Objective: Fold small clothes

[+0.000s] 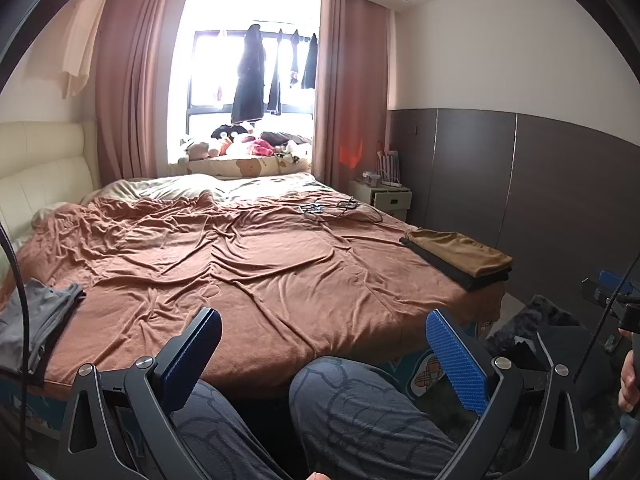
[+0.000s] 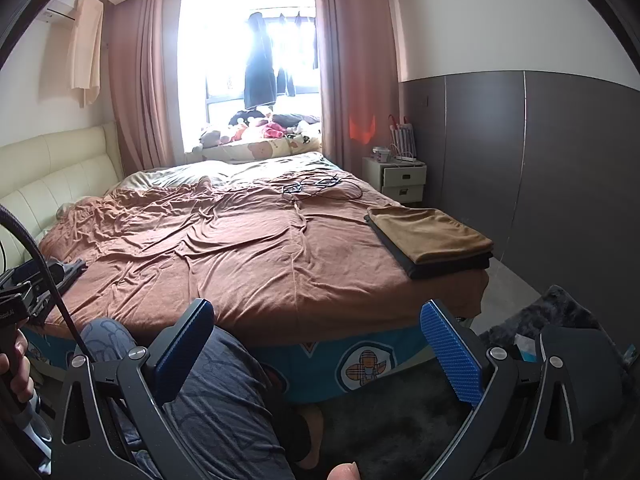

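Between garments — both my left gripper (image 1: 322, 364) and right gripper (image 2: 320, 354) spread wide, nothing held, above my knees at the bed (image 1: 260, 280) edge. Folded stack (image 2: 430, 240) sits at the right corner; unfolded grey clothes (image 1: 38, 320) lie far left. Next I'd reach left, grab one — probably by an edge. No legible text.

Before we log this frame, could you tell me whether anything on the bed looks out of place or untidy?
A tangle of black cables lies loose on the rumpled brown cover, odd on a folding surface. The folded stack sits square; the grey clothes lie loosely heaped at the left edge.
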`<state>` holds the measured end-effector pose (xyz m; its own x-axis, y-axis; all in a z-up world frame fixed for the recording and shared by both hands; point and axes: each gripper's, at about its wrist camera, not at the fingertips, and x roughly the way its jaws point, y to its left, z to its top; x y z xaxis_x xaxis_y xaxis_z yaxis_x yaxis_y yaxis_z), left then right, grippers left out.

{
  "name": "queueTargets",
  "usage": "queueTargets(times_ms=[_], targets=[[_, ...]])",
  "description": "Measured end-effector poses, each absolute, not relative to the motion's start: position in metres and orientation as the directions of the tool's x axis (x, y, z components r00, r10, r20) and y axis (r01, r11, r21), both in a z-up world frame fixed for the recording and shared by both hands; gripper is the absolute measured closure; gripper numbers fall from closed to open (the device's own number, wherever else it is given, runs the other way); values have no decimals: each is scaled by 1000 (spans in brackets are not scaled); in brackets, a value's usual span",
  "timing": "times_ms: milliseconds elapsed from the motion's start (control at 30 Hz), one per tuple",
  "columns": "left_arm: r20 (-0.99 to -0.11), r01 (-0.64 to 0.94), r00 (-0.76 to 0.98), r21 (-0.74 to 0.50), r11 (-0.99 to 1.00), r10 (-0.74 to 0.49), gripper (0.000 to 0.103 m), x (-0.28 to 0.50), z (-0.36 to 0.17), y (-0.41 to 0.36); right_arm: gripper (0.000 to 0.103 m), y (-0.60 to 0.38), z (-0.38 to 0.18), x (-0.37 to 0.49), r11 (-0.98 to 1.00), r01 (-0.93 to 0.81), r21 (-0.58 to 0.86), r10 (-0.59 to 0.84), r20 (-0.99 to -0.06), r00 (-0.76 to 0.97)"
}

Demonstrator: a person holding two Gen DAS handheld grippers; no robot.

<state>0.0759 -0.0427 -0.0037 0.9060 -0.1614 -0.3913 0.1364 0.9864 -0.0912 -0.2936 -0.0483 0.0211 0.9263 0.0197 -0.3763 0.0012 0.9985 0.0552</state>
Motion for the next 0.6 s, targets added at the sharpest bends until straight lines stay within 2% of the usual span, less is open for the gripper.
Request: queueTargets(times_ms=[600], targets=[[-386, 128, 908, -113, 985, -163, 0, 71, 2, -40, 0, -45, 23, -292, 999, 3, 39, 12, -383, 924]])
